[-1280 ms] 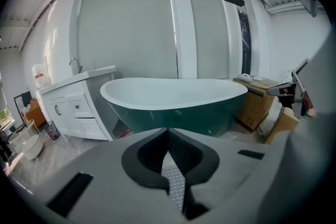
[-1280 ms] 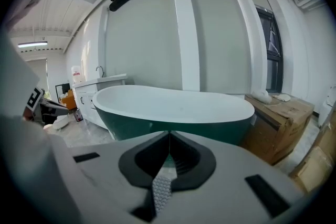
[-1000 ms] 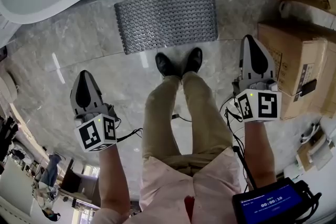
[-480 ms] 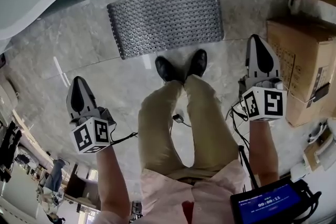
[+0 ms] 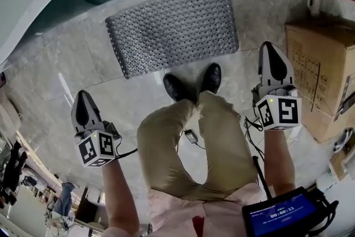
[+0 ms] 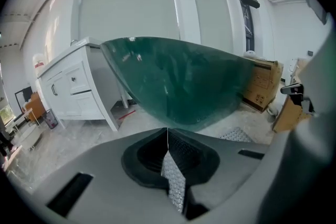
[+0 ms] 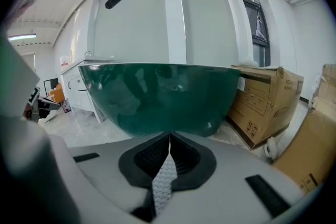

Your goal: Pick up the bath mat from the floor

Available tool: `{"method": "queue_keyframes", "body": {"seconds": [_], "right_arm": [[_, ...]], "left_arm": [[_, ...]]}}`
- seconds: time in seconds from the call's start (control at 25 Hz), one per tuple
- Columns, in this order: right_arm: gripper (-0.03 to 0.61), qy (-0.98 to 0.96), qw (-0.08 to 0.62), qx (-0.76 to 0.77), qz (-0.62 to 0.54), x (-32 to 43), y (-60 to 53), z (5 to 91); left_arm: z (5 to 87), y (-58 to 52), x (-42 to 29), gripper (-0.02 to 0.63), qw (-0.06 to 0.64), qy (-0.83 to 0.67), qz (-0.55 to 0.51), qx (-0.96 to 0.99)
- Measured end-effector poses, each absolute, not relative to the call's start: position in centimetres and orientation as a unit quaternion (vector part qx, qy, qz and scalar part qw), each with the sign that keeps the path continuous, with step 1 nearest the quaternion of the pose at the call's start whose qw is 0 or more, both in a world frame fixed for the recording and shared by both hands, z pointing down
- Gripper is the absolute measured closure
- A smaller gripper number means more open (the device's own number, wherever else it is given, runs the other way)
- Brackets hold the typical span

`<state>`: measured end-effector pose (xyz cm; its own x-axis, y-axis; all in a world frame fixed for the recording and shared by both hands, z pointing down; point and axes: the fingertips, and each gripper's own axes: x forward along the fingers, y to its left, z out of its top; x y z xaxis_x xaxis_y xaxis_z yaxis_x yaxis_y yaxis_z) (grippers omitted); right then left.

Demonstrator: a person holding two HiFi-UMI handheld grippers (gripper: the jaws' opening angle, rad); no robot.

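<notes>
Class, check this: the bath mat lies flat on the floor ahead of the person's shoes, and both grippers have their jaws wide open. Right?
No. The jaws of the left gripper and right gripper are closed together, empty, as each gripper view shows. The bath mat does lie flat ahead of the shoes.

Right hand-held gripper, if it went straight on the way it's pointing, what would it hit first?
Probably the bath mat near its right end, or the floor just beside it. The right hand-held gripper tilts downward, so it should land short of the green tub. Depth is unclear.
</notes>
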<state>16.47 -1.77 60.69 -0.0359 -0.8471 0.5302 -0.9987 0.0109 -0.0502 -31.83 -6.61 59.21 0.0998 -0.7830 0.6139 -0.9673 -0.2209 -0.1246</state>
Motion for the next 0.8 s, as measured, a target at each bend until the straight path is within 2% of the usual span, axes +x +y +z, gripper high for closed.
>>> {"method": "queue_keyframes", "body": {"seconds": [0.36, 0.6, 0.8], "right_arm": [[0.560, -0.690, 0.170, 0.672, 0.210, 16.0, -2.4, 67.5], [0.560, -0.688, 0.167, 0.675, 0.208, 16.2, -2.7, 69.1], [0.560, -0.681, 0.173, 0.678, 0.216, 17.3, -3.7, 74.6]], "left_arm": [[67.0, -7.4, -32.0, 0.588, 0.156, -0.594, 0.301, 0.730], [68.7, -7.6, -32.6, 0.588, 0.156, -0.598, 0.298, 0.727], [74.7, -8.0, -32.3, 0.588, 0.170, -0.599, 0.301, 0.723]]}}
